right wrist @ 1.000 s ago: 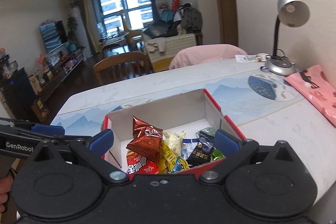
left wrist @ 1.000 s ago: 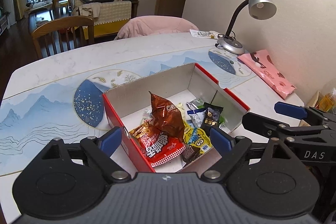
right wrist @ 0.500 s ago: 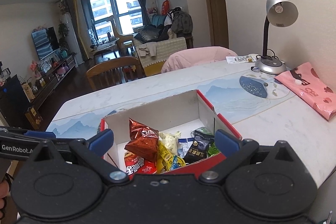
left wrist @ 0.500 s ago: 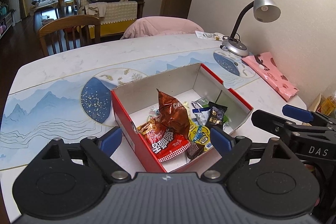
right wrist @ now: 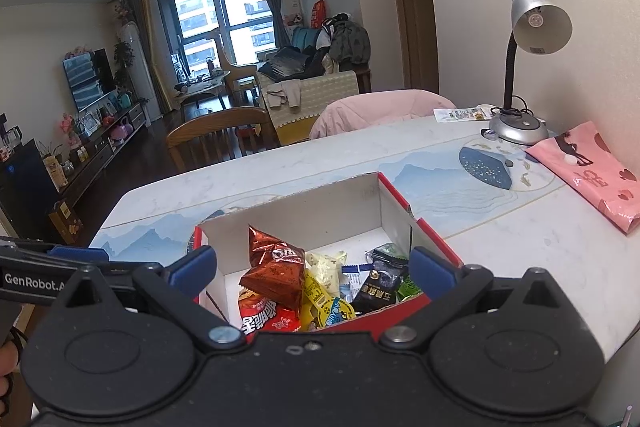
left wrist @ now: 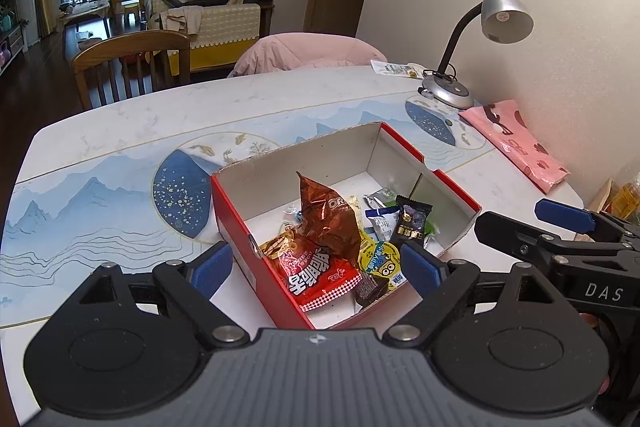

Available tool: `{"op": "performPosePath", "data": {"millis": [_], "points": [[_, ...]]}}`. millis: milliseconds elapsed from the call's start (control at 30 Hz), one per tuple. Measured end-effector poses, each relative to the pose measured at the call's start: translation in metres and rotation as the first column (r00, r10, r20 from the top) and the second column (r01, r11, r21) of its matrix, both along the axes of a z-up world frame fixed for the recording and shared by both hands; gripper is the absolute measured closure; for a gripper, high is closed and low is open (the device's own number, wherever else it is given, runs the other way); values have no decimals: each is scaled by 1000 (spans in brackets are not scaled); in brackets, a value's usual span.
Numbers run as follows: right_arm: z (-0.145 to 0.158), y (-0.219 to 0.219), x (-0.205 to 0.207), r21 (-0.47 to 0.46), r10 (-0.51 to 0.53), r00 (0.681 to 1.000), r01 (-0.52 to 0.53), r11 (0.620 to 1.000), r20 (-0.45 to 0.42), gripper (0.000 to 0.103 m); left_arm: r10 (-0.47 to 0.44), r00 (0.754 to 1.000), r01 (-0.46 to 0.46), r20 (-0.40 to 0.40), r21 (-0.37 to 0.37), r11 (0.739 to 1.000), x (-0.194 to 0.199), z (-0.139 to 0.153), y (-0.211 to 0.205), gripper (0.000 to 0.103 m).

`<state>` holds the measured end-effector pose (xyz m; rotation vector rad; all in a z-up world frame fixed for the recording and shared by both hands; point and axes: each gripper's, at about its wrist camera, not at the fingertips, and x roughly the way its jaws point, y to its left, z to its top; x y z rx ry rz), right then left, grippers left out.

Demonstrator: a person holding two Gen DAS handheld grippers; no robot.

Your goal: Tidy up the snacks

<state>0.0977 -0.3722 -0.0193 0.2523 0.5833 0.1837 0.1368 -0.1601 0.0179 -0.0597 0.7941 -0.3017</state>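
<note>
Red box [left wrist: 256, 267] of snack packets [left wrist: 320, 267] sits lower centre on the desk [left wrist: 120, 131]. Left tool [left wrist: 316, 267] and right tool [right wrist: 312, 267] both gape wide, empty, framing the box's near end.

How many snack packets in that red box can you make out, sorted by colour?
Partly piled, so only the clearly visible ones:
Brown: 1, the brown Oreo bag
Red: 1, the red checkered packet
Yellow: 1, the yellow cartoon packet
Black: 1, the black packet
White and blue: 1, the white-blue packet
Total: 5, all inside the box; more lie hidden.
</note>
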Motion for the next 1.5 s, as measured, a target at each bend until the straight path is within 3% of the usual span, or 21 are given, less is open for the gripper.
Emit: {"op": "performPosePath", "data": {"millis": [1500], "points": [[1, 2, 1, 0, 5, 1000, -5, 1000, -1, 0, -20, 1000, 20, 7, -3, 1000, 0, 1, -3, 12]]}}
